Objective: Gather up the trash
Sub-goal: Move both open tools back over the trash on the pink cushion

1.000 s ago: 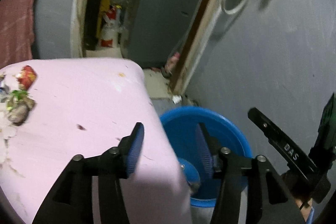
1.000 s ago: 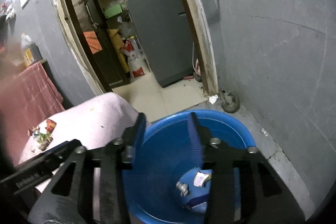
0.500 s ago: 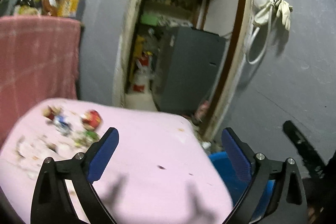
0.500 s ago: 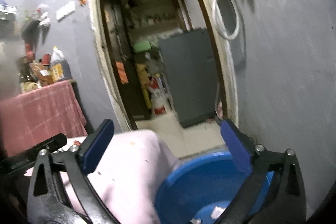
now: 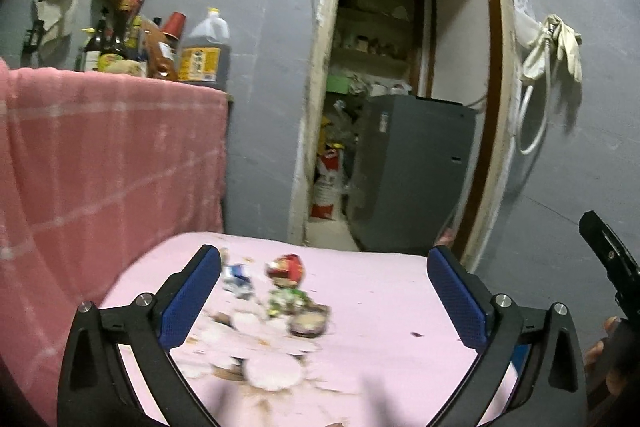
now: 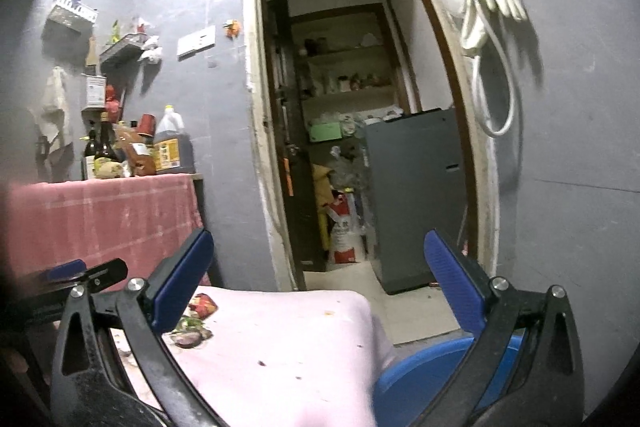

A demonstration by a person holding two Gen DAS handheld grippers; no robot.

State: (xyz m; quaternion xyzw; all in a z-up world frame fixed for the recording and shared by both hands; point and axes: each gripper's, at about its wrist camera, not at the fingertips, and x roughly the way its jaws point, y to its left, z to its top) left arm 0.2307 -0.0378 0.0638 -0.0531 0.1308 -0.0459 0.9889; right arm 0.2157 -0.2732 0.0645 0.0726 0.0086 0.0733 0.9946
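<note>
Now both tools spread wide; left tool (image 5: 324,291) swung over trash (image 5: 280,303).

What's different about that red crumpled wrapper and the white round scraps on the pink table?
The red crumpled wrapper is bright, printed and bunched up, standing off the pink table; the white round scraps are pale, plain and lie flat. The wrapper lies farther from the left gripper; the scraps lie nearer. Both rest loose on the tabletop.

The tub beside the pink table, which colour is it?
Blue. The tub shows best in the right wrist view, low on the right.
</note>
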